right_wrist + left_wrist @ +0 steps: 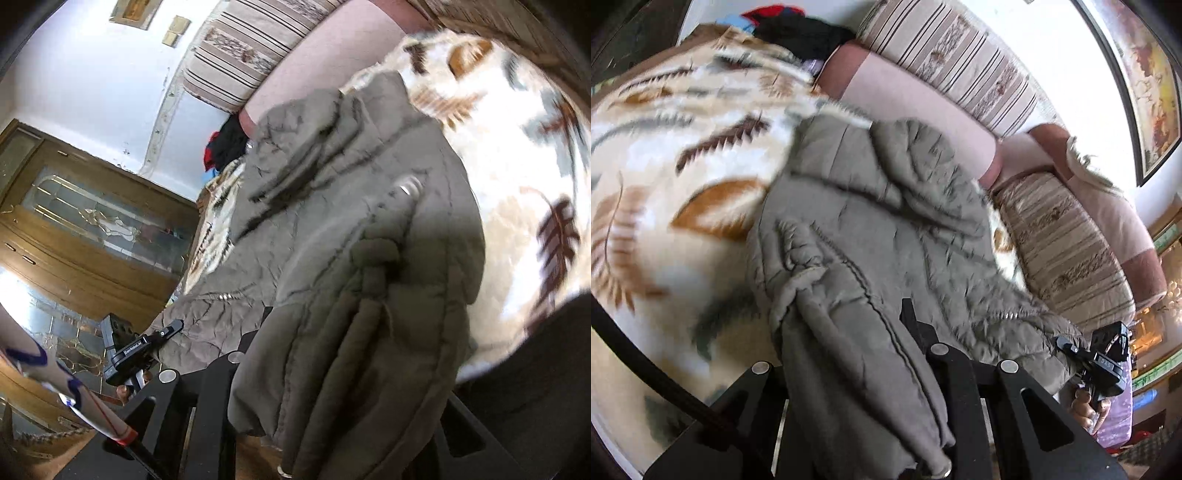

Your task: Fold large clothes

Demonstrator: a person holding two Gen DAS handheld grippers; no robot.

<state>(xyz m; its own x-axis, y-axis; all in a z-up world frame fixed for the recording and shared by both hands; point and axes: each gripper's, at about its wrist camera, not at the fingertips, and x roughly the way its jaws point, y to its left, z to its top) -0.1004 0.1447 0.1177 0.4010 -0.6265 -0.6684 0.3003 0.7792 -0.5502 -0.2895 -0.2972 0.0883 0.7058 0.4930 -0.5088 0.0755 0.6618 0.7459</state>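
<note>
A large grey-green quilted jacket [871,229] lies spread on a leaf-patterned blanket [665,155] on a sofa. In the left wrist view my left gripper [864,373] is shut on a bunched edge of the jacket, which drapes over the jaws toward the camera. In the right wrist view my right gripper [325,369] is shut on another bunched edge of the jacket [332,206], lifting it. The right gripper also shows in the left wrist view [1097,362], and the left gripper shows in the right wrist view [147,343]. The fingertips are hidden by cloth.
Striped sofa back cushions [960,59] and a pink bolster [916,110] run behind the jacket. A pile of dark and red clothes [798,29] lies at the sofa's far end. A wooden cabinet [81,229] stands across the room.
</note>
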